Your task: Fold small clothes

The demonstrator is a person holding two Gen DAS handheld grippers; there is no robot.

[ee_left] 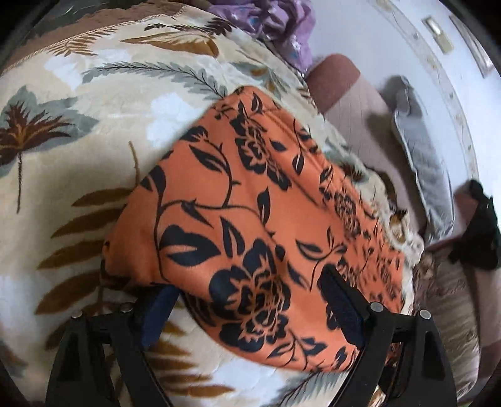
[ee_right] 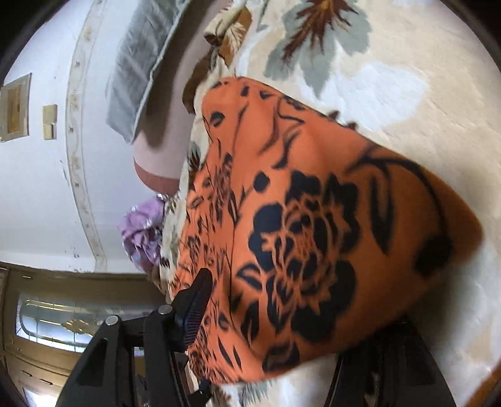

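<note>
An orange cloth with black flowers (ee_left: 250, 219) lies folded on a cream leaf-print blanket (ee_left: 78, 141). My left gripper (ee_left: 250, 313) is open, its two fingers spread wide either side of the cloth's near edge; the left finger (ee_left: 159, 316) is partly under the cloth's edge. In the right wrist view the same cloth (ee_right: 297, 219) fills the middle. My right gripper (ee_right: 281, 319) is open and wide; its left finger (ee_right: 194, 310) lies over the cloth's edge, the right finger is hidden under the cloth.
A purple garment (ee_left: 275, 22) lies bunched at the blanket's far end. A grey pillow (ee_left: 419, 162) and a pink bolster (ee_left: 350, 97) lie along the white wall. A black item (ee_left: 479, 225) sits at the right. A door with glass (ee_right: 62, 319) shows beyond the bed.
</note>
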